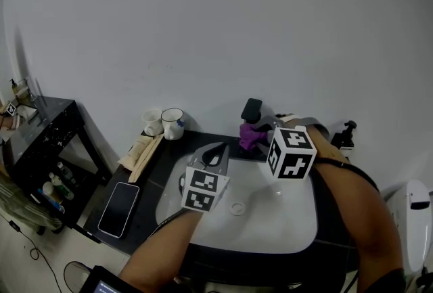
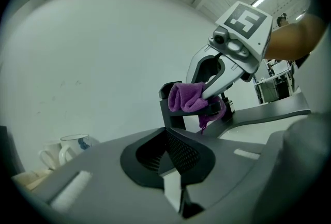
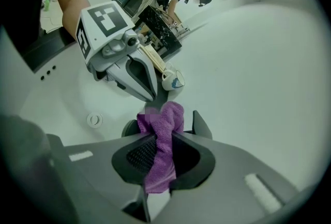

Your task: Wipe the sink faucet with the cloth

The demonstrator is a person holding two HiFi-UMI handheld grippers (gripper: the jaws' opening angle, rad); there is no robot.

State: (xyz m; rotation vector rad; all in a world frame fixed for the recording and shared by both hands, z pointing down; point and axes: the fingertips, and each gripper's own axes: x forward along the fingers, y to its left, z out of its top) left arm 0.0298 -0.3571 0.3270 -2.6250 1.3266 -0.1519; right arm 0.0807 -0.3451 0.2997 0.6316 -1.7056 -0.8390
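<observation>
The black faucet (image 1: 252,109) stands at the back of the white sink (image 1: 284,220). A purple cloth (image 1: 251,135) lies bunched against the faucet's spout, and my right gripper (image 1: 261,135) is shut on it. In the right gripper view the cloth (image 3: 168,119) runs down between the jaws of that gripper (image 3: 158,149), with the faucet (image 3: 199,123) partly hidden behind it. My left gripper (image 1: 216,153) hovers over the basin's back left, shut with nothing in it, a little apart from the cloth. The left gripper view shows the cloth (image 2: 187,98) draped on the faucet (image 2: 170,110).
Two mugs (image 1: 172,124) and some packets (image 1: 141,153) sit on the black counter at left, with a phone (image 1: 119,209) nearer the front. A pump bottle (image 1: 346,134) stands at the back right. A black side table (image 1: 40,143) is at far left. The drain (image 1: 237,208) is mid-basin.
</observation>
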